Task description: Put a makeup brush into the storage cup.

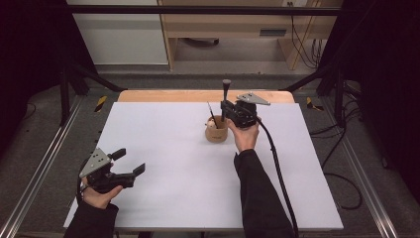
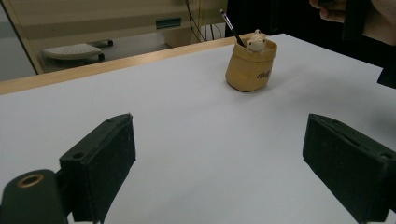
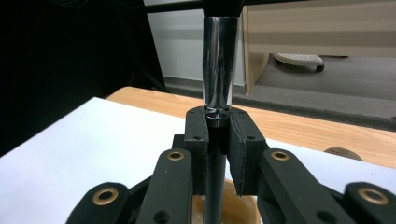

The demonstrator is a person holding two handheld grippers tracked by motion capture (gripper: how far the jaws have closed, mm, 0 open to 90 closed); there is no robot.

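Setting: dim workspace framed by black rails, pale cabinets and a wooden desk behind; grey floor with loose cables
Table (image 1: 163, 198): flat, matt white top over a light wooden board whose far edge shows as a tan strip; bare but for one item
Pen holder (image 1: 216, 132): small tan cup shaped like a soft rolled sack, dark lettering on its side, standing upright near the table's far middle; a cream animal figurine (image 2: 257, 41) peeks over its rim
Thin pen (image 2: 232, 28): slim black stick leaning out of the holder, resting against the rim
Long tool (image 3: 219, 70): upright rod with a polished chrome sleeve above a dark slender shaft, flared dark cap on top; its lower end hangs directly over the holder's mouth, judged ready to be lowered in
Right gripper (image 1: 229, 110): black, hard plastic with brass rivets, grey three-cornered plate on top; fingers (image 3: 196, 140) clamped on the tool's shaft just under the chrome sleeve, keeping it vertical for a clean drop
Left gripper (image 1: 130, 162): resting low at the near left of the table, well apart from the holder; fingers (image 2: 100, 163) spread wide, nothing between them, judged idle
Pads: black, faintly grainy, blocky
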